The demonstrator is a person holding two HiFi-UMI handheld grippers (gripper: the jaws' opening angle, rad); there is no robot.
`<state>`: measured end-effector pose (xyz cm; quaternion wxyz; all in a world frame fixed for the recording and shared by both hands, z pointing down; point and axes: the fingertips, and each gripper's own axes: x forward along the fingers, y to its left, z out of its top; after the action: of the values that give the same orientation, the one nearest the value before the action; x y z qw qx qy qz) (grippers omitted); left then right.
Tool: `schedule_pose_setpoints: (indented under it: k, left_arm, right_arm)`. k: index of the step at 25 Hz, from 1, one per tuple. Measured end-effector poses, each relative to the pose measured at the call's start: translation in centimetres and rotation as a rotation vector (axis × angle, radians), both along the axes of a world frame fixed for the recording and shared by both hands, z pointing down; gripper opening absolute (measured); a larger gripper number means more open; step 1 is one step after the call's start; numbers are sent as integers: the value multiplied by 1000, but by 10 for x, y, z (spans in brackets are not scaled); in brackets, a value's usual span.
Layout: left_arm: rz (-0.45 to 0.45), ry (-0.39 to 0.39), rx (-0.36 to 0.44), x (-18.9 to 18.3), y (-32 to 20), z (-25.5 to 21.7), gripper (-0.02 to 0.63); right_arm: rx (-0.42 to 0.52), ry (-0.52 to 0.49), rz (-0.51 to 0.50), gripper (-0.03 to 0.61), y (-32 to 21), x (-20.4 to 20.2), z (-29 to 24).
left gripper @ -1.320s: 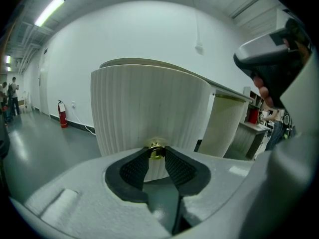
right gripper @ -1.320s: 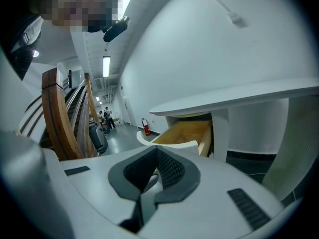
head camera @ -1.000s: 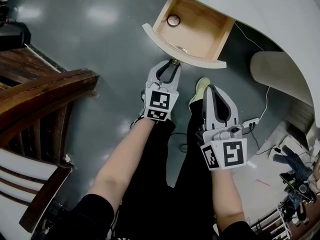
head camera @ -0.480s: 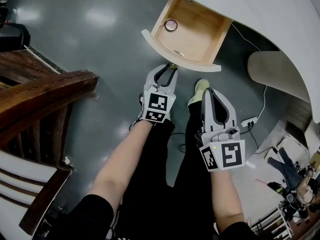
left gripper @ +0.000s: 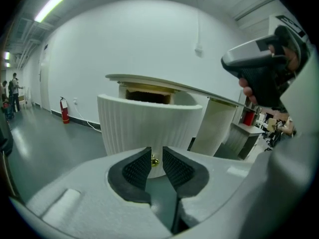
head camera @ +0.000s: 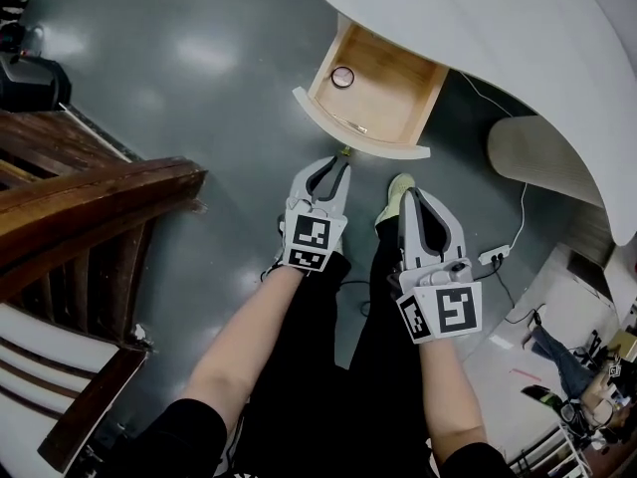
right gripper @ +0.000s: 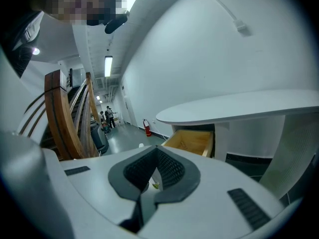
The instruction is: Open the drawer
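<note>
The drawer is already sitting pulled out from the desk. The left hand-held gripper is hovering empty off the knob, its jaws just closing to a narrow gap. The right hand-held gripper is resting shut. Probably nothing is remaining.

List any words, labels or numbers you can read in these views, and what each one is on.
No words or numbers can be read anywhere.
left marker cube: black-and-white square code, no letters.
right marker cube: the same kind of code, no letters.
fire extinguisher: any label is too small to read.
round object in the drawer: no print can be made out.
</note>
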<state>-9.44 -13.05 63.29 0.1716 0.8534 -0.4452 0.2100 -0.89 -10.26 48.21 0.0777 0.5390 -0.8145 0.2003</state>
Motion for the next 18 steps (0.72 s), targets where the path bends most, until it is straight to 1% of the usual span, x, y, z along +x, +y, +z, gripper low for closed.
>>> schedule_pose_setpoints:
  k: [3,6,12,18]
  left_arm:
    - [4,8,13,-1,5,-32,60]
    - [27,19,31,3,10,-67,37]
    - [67,37,80,12,16,-129,23]
    - [92,66,122,17,15,-187,17]
  right_arm:
    - [6,-2,-7,14,0,-3,-16]
    - [15,4,-16,14,0,-4,-34]
    - [37,14,-34,14,0,-9,-65]
    - [75,24,-23,14,-3,-11,-100]
